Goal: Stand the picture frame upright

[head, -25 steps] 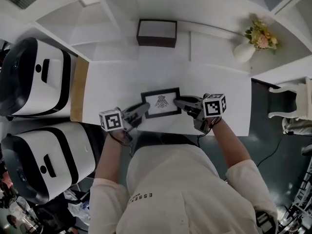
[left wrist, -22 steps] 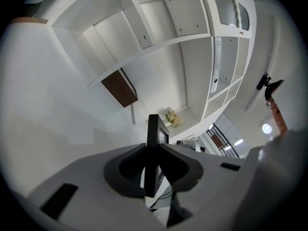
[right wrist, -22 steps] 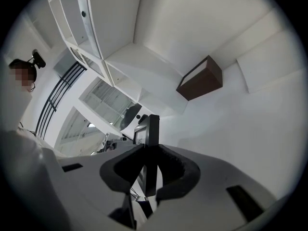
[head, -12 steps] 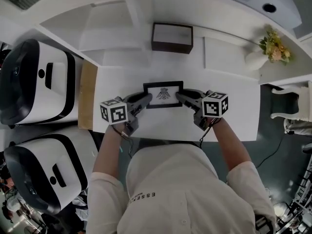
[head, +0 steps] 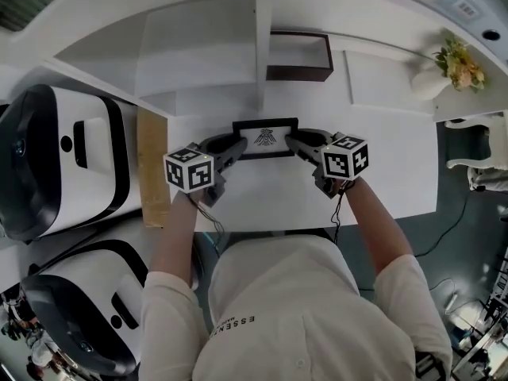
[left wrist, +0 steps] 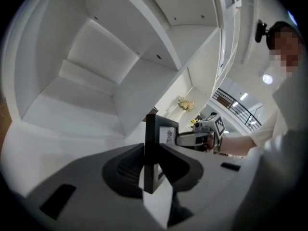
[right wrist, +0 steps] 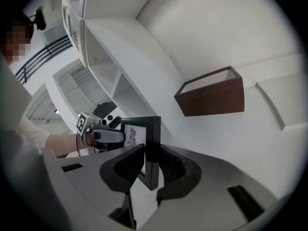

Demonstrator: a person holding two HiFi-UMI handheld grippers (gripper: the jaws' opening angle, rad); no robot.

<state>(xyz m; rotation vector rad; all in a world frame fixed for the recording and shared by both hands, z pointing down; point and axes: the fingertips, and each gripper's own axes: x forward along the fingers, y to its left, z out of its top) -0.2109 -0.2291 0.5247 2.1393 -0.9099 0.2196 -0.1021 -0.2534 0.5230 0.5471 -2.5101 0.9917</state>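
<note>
The black picture frame (head: 265, 139) with a small drawing on white is held between both grippers over the white table (head: 397, 173). It is tipped up steeply, its picture side toward me. My left gripper (head: 237, 144) is shut on the frame's left edge (left wrist: 150, 150). My right gripper (head: 292, 142) is shut on the frame's right edge (right wrist: 153, 138). In the left gripper view, the right gripper (left wrist: 192, 138) shows beyond the frame. In the right gripper view, the left gripper (right wrist: 103, 134) shows on the far side. I cannot tell whether the frame's lower edge touches the table.
A brown open box (head: 298, 55) stands against the back wall behind the frame, also in the right gripper view (right wrist: 211, 93). A vase of flowers (head: 444, 63) is at the back right. A white shelf divider (head: 264, 38) rises at the back. White machines (head: 55, 153) and a wooden board (head: 151, 165) lie left.
The frame lay flat between the grippers a second ago. Both grippers have carried it toward the back of the table and tipped it up on edge.
</note>
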